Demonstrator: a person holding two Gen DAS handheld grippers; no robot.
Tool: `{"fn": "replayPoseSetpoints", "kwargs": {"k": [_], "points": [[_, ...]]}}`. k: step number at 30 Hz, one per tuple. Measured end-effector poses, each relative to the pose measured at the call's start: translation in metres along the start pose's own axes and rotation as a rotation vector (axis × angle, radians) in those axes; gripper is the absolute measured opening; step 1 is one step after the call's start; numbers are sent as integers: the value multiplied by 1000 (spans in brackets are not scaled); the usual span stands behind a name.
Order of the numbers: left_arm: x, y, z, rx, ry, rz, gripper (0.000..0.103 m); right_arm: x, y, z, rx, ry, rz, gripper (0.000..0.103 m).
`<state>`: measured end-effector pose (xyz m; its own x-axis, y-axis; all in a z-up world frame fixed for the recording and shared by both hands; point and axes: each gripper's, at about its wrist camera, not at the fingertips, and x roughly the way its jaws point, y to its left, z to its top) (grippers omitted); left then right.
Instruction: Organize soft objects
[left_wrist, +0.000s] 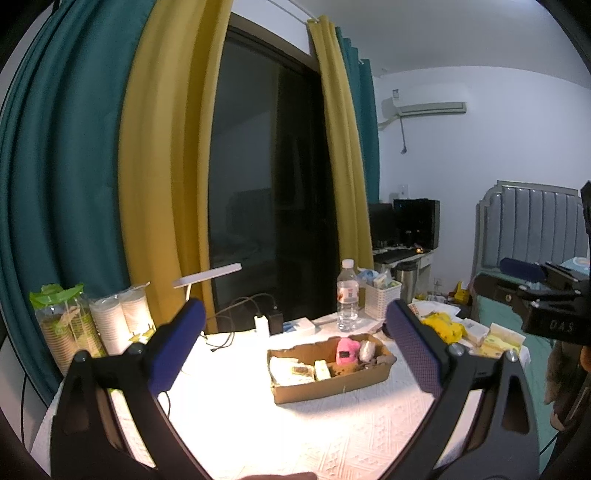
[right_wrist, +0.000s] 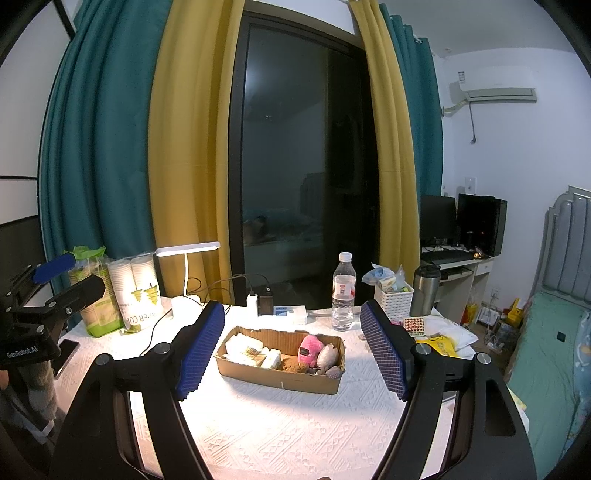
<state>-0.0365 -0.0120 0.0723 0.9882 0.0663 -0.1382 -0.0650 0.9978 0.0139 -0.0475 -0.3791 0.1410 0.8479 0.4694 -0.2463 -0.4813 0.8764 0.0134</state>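
A shallow cardboard box (left_wrist: 334, 387) (right_wrist: 277, 378) sits on the white table cover. It holds a pink plush (left_wrist: 346, 351) (right_wrist: 309, 349), a grey plush (left_wrist: 366, 350) (right_wrist: 327, 356), a brown soft piece (right_wrist: 291, 366) and white packets (left_wrist: 290, 369) (right_wrist: 245, 349). My left gripper (left_wrist: 295, 345) is open and empty, held above the table short of the box. My right gripper (right_wrist: 291, 350) is open and empty, its blue pads either side of the box in view. Each gripper shows at the edge of the other's view (left_wrist: 532, 295) (right_wrist: 55, 284).
A water bottle (right_wrist: 343, 291), a white basket (right_wrist: 393, 301), a steel flask (right_wrist: 424, 290), a desk lamp (right_wrist: 186, 254), stacked paper cups (right_wrist: 129, 291), chargers with cables (right_wrist: 258, 301), and a yellow bag (left_wrist: 443, 325) stand around the box. A bed (right_wrist: 543, 354) lies at the right.
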Motion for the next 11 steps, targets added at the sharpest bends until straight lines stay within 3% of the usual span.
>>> {"fn": "replayPoseSetpoints", "kwargs": {"k": [11], "points": [[7,-3,-6,8,15,-14,99,1,1,-1,0,3,1,79]]}}
